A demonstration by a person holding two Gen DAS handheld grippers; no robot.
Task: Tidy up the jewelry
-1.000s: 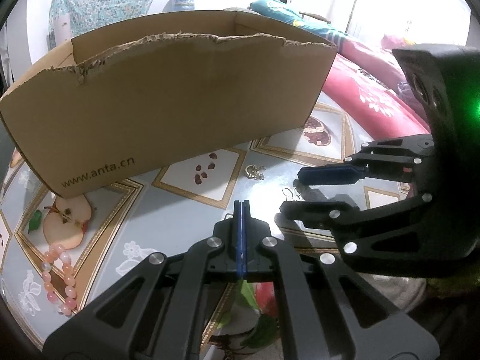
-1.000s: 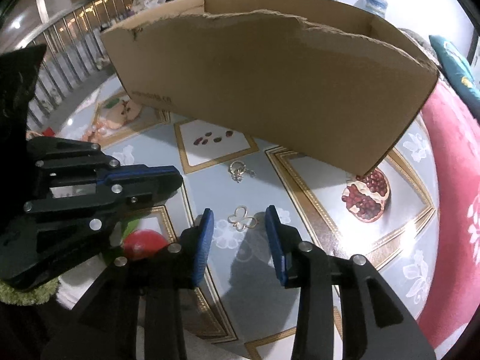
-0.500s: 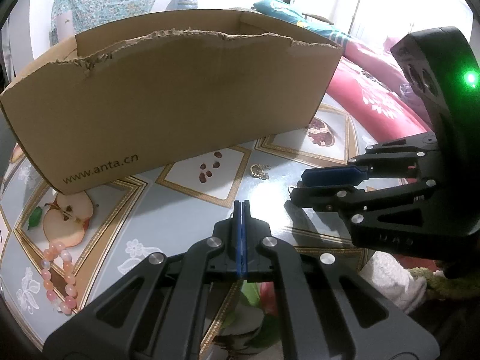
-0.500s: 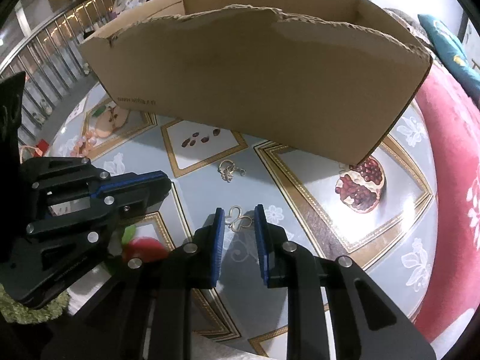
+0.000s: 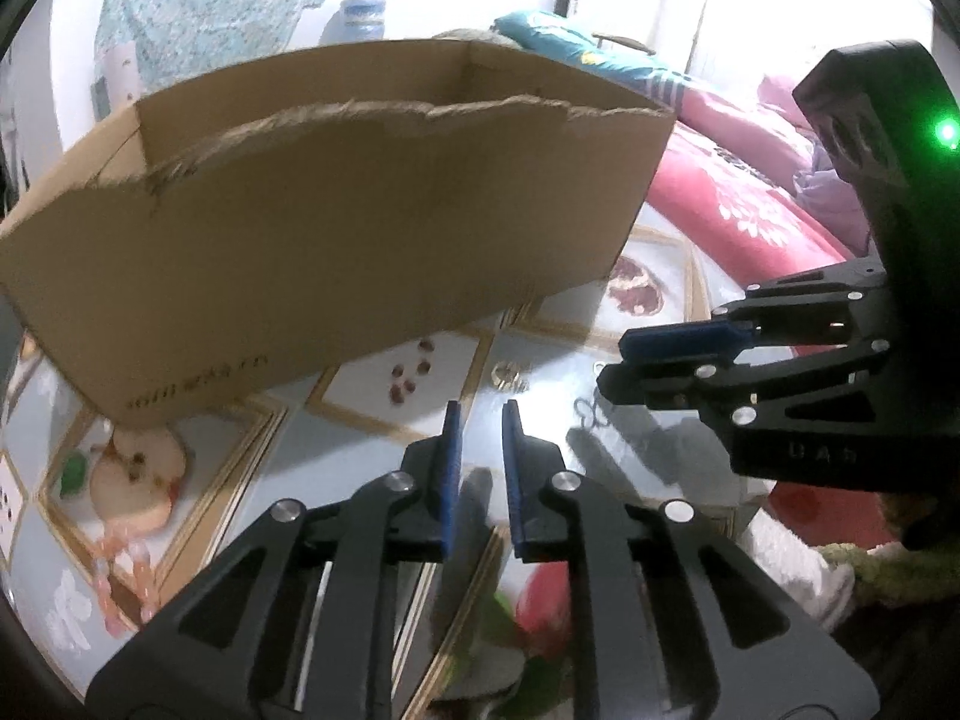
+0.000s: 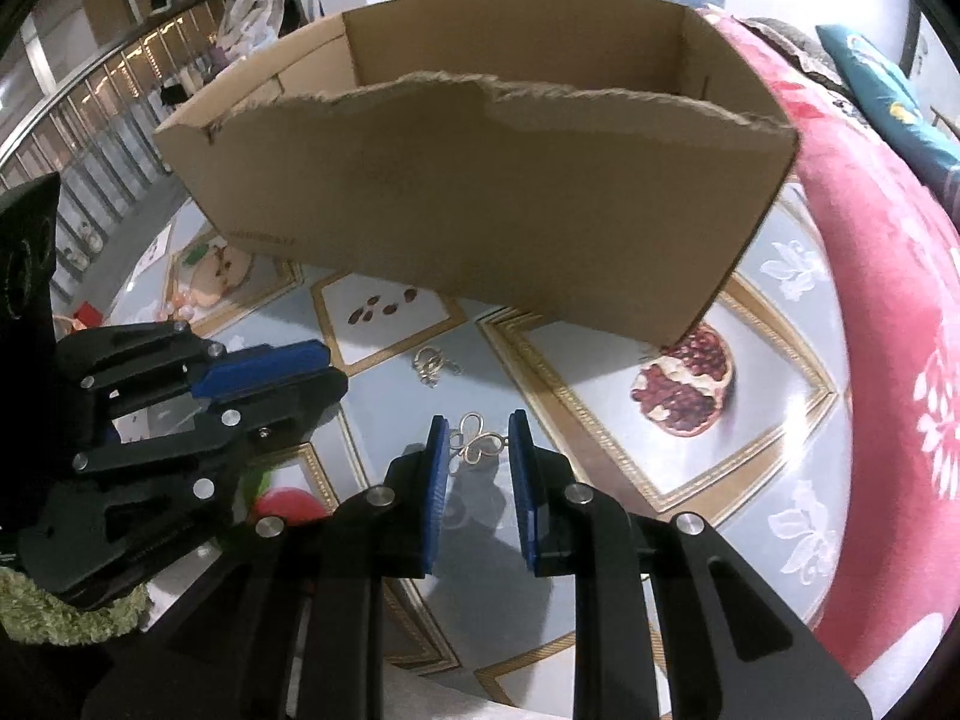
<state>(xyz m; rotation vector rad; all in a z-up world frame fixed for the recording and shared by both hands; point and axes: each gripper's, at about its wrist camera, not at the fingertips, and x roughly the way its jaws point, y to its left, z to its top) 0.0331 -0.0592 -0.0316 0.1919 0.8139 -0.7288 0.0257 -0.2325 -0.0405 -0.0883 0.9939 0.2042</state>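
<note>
A gold clover-shaped earring (image 6: 477,443) hangs between the blue pads of my right gripper (image 6: 479,441), held off the tablecloth; in the left wrist view it (image 5: 588,414) dangles under that gripper. A second small gold piece (image 6: 433,362) lies on the cloth in front of the open cardboard box (image 6: 480,180), and shows in the left wrist view (image 5: 509,377) too. My left gripper (image 5: 479,420) is slightly open and empty, above the cloth. A pink bead bracelet (image 5: 123,576) lies at the far left.
The cardboard box (image 5: 336,228) fills the middle of the table, its torn front wall facing me. The tablecloth (image 6: 798,420) has printed fruit panels. A red floral blanket (image 6: 888,312) runs along the right. Green fuzzy fabric (image 6: 66,612) lies at lower left.
My right gripper closed around the clover earring and lifted it off the cloth. My left gripper went from shut to slightly open. Both views rose and now look more into the box.
</note>
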